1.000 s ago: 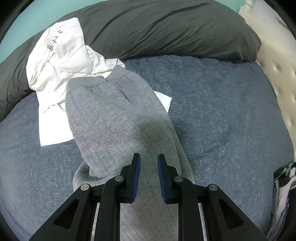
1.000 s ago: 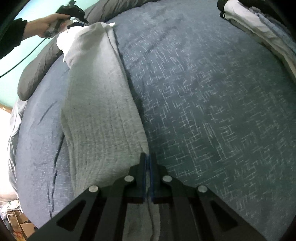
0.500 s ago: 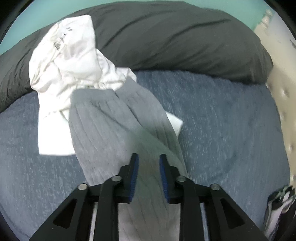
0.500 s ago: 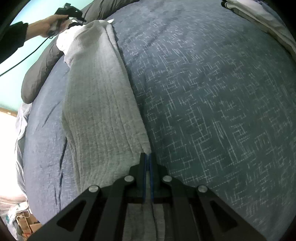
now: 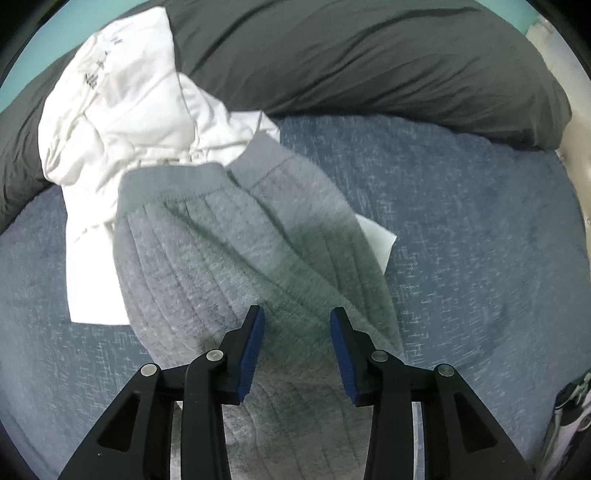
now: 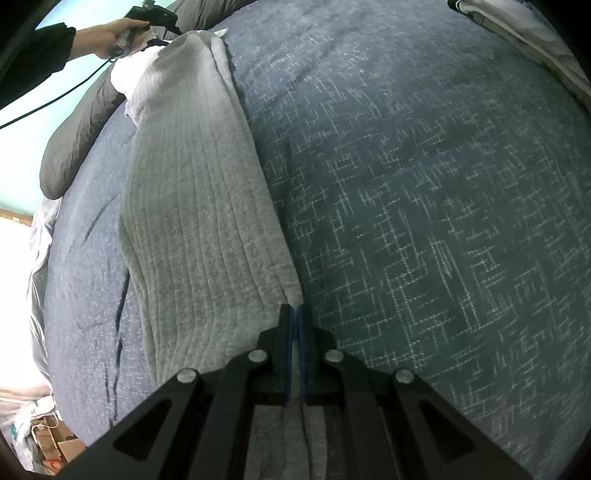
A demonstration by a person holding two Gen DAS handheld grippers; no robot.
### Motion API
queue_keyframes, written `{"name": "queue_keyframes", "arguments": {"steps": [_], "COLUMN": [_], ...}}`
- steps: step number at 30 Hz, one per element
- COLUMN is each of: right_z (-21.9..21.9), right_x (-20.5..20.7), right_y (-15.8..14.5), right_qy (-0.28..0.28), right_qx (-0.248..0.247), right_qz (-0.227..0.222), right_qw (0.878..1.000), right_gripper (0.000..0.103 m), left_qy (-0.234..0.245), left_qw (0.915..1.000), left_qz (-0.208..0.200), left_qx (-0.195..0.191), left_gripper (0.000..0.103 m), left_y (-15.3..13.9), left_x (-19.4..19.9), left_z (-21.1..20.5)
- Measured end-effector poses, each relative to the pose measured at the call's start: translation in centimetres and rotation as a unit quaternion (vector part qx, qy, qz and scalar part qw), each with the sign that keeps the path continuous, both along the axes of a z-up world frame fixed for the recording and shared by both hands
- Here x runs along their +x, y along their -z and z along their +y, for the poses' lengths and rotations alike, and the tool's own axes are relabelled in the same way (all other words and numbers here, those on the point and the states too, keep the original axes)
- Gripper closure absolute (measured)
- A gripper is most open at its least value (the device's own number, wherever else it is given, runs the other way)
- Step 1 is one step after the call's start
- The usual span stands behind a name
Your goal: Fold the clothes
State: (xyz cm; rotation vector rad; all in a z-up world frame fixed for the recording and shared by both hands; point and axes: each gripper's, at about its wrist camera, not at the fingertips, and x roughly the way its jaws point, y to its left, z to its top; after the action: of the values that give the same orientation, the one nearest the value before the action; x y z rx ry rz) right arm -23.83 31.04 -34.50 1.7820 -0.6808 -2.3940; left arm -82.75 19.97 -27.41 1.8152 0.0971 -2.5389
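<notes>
Grey quilted trousers (image 5: 229,236) lie stretched along the blue bedcover (image 5: 480,221), their waistband resting on a crumpled white garment (image 5: 122,110). My left gripper (image 5: 297,314) hovers just over the trousers below the waistband; its jaws are opening and its pads press on nothing. At the other end my right gripper (image 6: 295,308) is shut on the edge of the grey trousers (image 6: 199,221), a strip of cloth pinched between the blue pads. A hand (image 6: 110,35) shows at the far end in the right wrist view.
A dark grey duvet (image 5: 369,55) bulges along the far side of the bed. A cream headboard (image 5: 576,147) stands at the right. A patterned garment (image 5: 569,413) lies at the bed's edge. Stacked clothes (image 6: 535,37) sit at the top right; floor clutter (image 6: 44,443) lies beyond the bed.
My left gripper has sunk and moved towards the waistband, and its jaws have spread wider. The right gripper has stayed shut on the trouser edge.
</notes>
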Motion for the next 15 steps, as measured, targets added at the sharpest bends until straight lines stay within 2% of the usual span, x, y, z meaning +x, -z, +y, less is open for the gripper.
{"name": "queue_keyframes", "arguments": {"steps": [1,2,7,13,15], "right_z": [-0.2,-0.6,-0.5,0.0,0.4], "right_x": [-0.4,-1.0,-1.5,-0.7,-0.8], "right_y": [0.1,0.2,0.3,0.5,0.5], "right_qy": [0.001,0.002,0.002,0.003,0.003], "right_qx": [-0.001,0.0,0.0,-0.002,-0.004], "right_qz": [-0.001,-0.002,-0.003,-0.002,-0.002], "right_qw": [1.0,1.0,1.0,1.0,1.0], "right_gripper": [0.1,0.1,0.1,0.1,0.1], "left_qy": [0.005,0.01,0.029,0.015,0.013], "left_qw": [1.0,0.9999,0.9996,0.9994,0.9996], "left_qz": [-0.002,-0.004,0.004,0.026,0.021], "left_qx": [-0.001,-0.002,0.003,0.015,0.015], "left_gripper": [0.088,0.103,0.103,0.103,0.099], "left_y": [0.2,0.3,0.2,-1.5,-1.5], "left_x": [0.1,0.2,0.7,0.7,0.3], "left_z": [0.0,0.0,0.0,-0.2,0.5]}}
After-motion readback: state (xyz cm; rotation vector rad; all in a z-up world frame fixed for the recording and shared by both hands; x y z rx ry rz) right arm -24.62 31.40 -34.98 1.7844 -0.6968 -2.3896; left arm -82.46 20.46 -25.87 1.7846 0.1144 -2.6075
